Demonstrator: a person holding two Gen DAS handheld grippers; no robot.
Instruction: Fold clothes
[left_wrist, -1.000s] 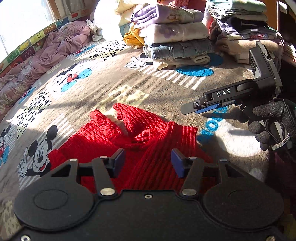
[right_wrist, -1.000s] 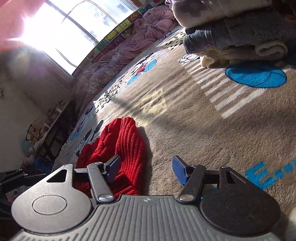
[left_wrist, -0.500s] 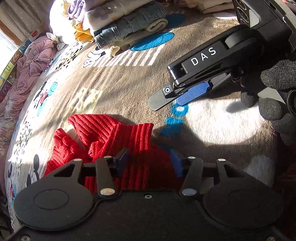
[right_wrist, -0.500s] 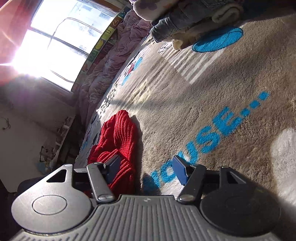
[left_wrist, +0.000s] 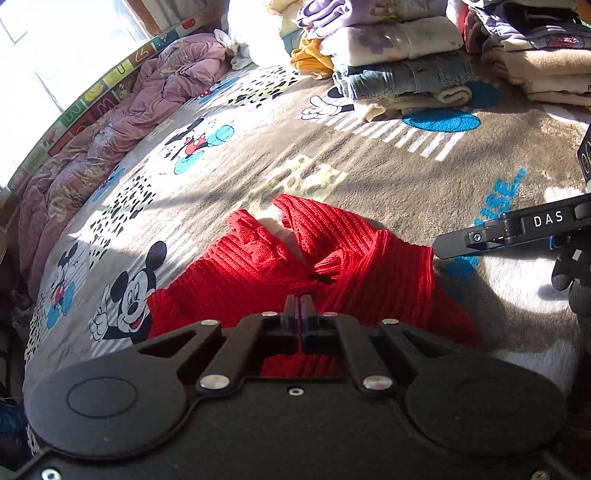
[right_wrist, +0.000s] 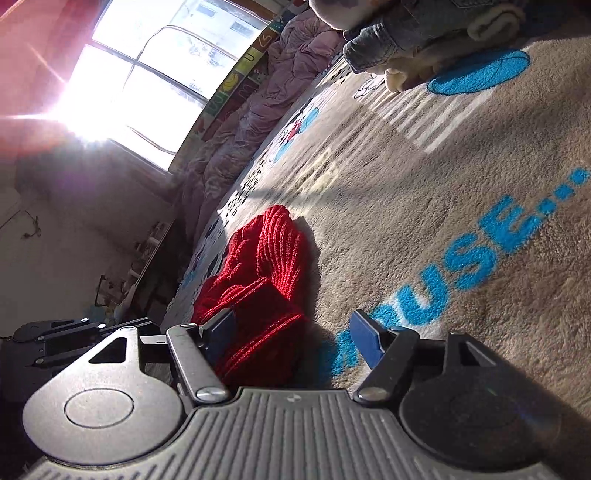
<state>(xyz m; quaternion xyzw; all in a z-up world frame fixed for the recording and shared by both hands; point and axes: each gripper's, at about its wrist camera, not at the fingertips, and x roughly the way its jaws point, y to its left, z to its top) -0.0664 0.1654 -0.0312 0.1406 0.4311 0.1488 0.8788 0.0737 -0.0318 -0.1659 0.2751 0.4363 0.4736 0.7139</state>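
1. Fingers of our left claw are pressed together with hardly a gap between the blue pads, at the near middle of the crumpled red ribbed knit garment; red knit shows just beyond and beneath the tips, and they seem to pinch a fold of it.
2. Our right claw stands wide open with nothing between its blue pads; its left finger lies against the near edge of the same red knit, and its right finger is over bare blanket at the blue lettering.
3. From the left wrist view, the right claw's black finger marked "DAS" reaches in from the right, its tip just beside the garment's right edge, with a dark-gloved hand behind it.
4. We see the garment lying bunched on the brown plush Mickey Mouse blanket that covers the bed, partly in sun and partly in shadow.
5. Farther back, well apart from the garment, stand stacks of folded clothes, blue denim among them.
6. Along the left edge a rumpled pinkish-purple quilt lies under the bright window.
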